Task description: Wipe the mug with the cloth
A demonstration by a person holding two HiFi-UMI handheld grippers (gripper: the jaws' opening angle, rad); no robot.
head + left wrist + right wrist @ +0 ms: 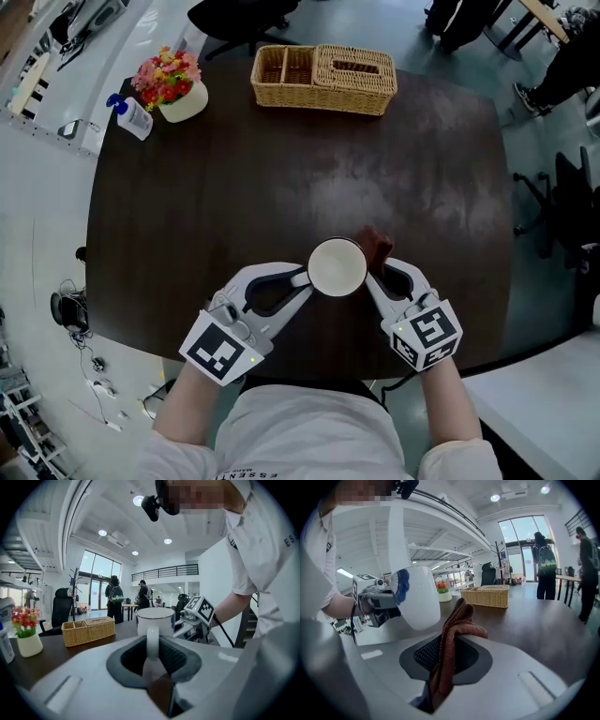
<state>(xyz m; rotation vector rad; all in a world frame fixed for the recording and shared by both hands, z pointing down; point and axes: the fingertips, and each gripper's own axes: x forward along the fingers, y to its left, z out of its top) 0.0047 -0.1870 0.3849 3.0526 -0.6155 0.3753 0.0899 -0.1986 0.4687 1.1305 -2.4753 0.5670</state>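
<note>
Head view: left gripper (302,280) and right gripper (373,274) meet over the near edge of the dark worktop (234,197), right in front of the person.

- Left gripper view: jaws clamped on the handle of the white mug (337,267). Mug upright, rim up.
- Mug looks lifted clear of the worktop, but its base is hidden behind the jaws in the left gripper view, so not certain.
- Right gripper view: jaws closed on a reddish-brown cloth (452,639). The cloth bunches up out of the jaws, folded over at the top.
- Cloth sits just beside the mug's right side. A small gap shows between them in the right gripper view. In the head view they read as touching or nearly so.

Clearance:
- Wicker basket (323,80) at the far edge, well apart from the mug.
- Flower pot (173,86) and spray bottle (131,114) at the far left corner, just beside each other.
- Whole middle of the worktop between mug and basket is bare.
- Both grippers overhang the near edge.
- Office chairs stand off the far and right edges.
</note>
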